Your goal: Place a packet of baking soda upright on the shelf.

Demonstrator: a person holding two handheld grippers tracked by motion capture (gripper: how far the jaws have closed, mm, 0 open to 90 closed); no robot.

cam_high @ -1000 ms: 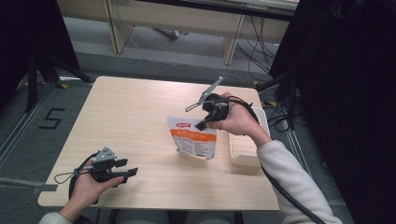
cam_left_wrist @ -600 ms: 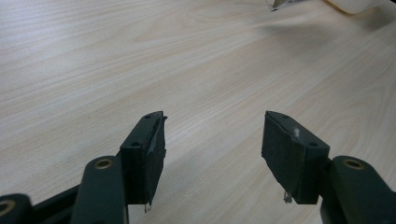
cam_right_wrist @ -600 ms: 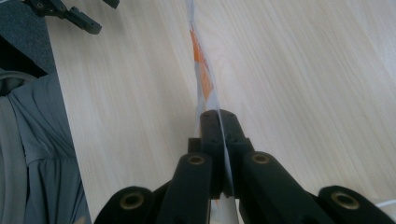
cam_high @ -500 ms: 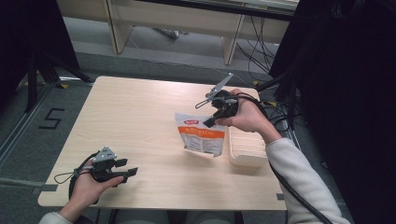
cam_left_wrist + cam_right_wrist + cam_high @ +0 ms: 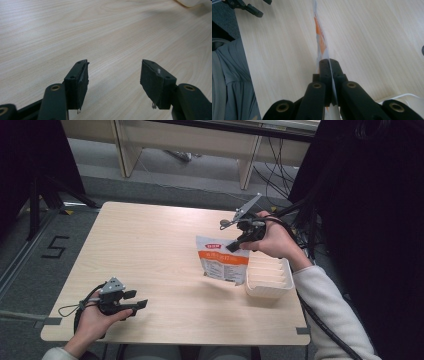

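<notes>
Over at the left of the high view, the left gripper (image 5: pixel 131 306) rests low on the pale wood-grain tabletop (image 5: pixel 150 250) near its front edge, held in the person's left hand (image 5: pixel 92 322). Its grey three-cornered plate sits on top and a thin cable loops off toward the table's left edge. From the left gripper view its two black jaws stand well apart, with bare wood between them and nothing touching the pads (image 5: pixel 80 82).

Further right, past the middle of the table, a flat white pouch with an orange band and small printed text (image 5: pixel 224 260) hangs upright and slightly tilted, its lower edge at or just above the wood; whether it touches cannot be told. The right gripper (image 5: pixel 235 245) has it by the upper right corner, and the right gripper view shows the black jaws pressed together on the pouch's thin edge (image 5: pixel 322 40), which runs away from the camera as a narrow white and orange strip.

Just beside the pouch, on its right, stands a cream ribbed plastic tray (image 5: pixel 270 277) near the table's right edge. The person's right hand (image 5: pixel 272 240) reaches over the tray's far end, a white sleeve (image 5: pixel 325 305) behind it.
</notes>
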